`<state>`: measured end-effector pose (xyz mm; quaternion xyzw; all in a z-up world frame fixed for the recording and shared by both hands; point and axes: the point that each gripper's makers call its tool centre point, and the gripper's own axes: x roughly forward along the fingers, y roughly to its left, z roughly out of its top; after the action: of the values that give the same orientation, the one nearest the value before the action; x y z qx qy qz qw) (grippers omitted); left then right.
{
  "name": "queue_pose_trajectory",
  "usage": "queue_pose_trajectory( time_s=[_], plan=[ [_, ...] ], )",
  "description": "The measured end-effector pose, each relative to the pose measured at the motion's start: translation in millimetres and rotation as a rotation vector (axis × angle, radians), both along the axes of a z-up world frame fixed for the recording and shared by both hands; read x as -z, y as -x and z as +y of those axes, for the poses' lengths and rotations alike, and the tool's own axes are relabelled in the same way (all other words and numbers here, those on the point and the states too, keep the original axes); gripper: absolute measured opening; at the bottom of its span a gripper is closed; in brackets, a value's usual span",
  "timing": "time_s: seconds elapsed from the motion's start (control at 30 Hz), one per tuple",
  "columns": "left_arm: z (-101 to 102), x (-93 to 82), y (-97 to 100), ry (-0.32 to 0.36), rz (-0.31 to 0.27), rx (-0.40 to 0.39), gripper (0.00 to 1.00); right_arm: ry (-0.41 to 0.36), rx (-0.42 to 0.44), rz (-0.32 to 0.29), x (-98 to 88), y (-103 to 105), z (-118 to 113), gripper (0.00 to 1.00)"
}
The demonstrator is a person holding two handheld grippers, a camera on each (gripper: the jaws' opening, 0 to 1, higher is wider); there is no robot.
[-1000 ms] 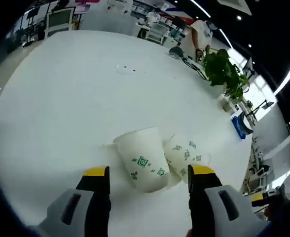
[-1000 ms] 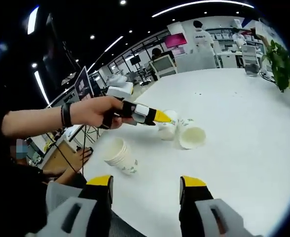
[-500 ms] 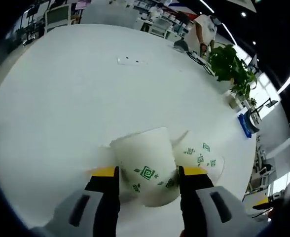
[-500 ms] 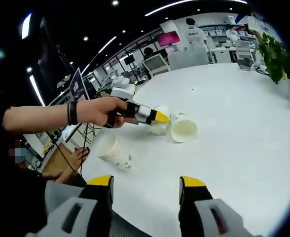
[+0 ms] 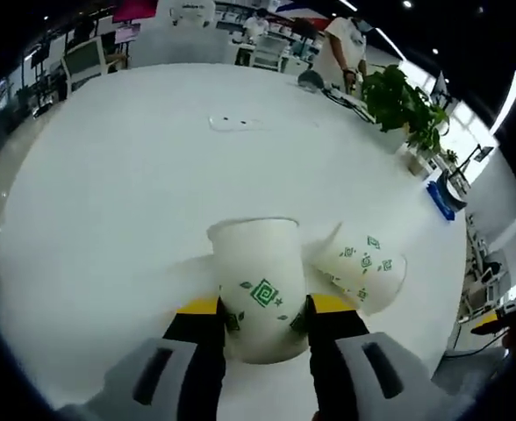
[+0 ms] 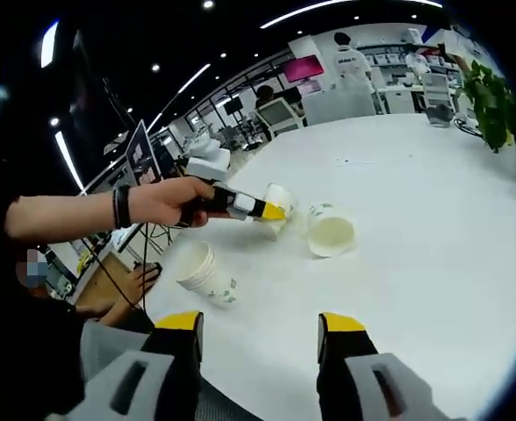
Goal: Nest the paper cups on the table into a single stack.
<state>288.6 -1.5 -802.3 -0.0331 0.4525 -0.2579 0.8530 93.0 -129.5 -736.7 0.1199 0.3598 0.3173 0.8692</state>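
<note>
A white paper cup [image 5: 258, 282] with green square prints sits between my left gripper's [image 5: 265, 314] yellow-tipped jaws, which are shut on its lower body, mouth pointing away. Just right of it a second cup [image 5: 363, 267] lies on its side on the white table [image 5: 126, 202]. In the right gripper view, a hand holds the left gripper [image 6: 240, 207] with that cup [image 6: 278, 198] at its tip, left of the lying cup [image 6: 330, 235], whose mouth faces me. A short stack of nested cups [image 6: 204, 270] lies tipped near the table's left edge. My right gripper [image 6: 258, 328] stands open over the near table edge, holding nothing.
A potted plant [image 5: 404, 110] and a blue object [image 5: 442, 197] sit at the table's far right edge. A flat pale item [image 5: 232, 123] lies farther out. People stand among desks and screens beyond the table. A person's other hand [image 6: 139, 281] rests below the left edge.
My left gripper's jaws have closed from wide apart onto the patterned cup, and the held cup now stands apart from the lying one. The right gripper stays open.
</note>
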Motion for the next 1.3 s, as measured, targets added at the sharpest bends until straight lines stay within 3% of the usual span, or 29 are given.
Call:
queue_pose_trajectory(
  time_s=[0.4, 0.67, 1.03, 1.3],
  plan=[
    [31.7, -10.8, -2.5, 0.000, -0.061, 0.044, 0.34, -0.004, -0.072, -0.026, -11.9, -19.7, 20.8, 0.51],
    [40.1, -33.4, 10.9, -0.017, -0.139, 0.139, 0.35, -0.033, -0.116, -0.060, -28.3, -44.3, 37.7, 0.50],
    [43.8, -64.8, 46.5, -0.013, -0.205, 0.233, 0.35, -0.037, -0.197, -0.097, -45.1, -67.5, 60.1, 0.50],
    [42.5, -67.4, 55.6, -0.056, -0.253, 0.324, 0.35, -0.034, -0.238, -0.118, -53.8, -83.5, 73.6, 0.50]
  ],
)
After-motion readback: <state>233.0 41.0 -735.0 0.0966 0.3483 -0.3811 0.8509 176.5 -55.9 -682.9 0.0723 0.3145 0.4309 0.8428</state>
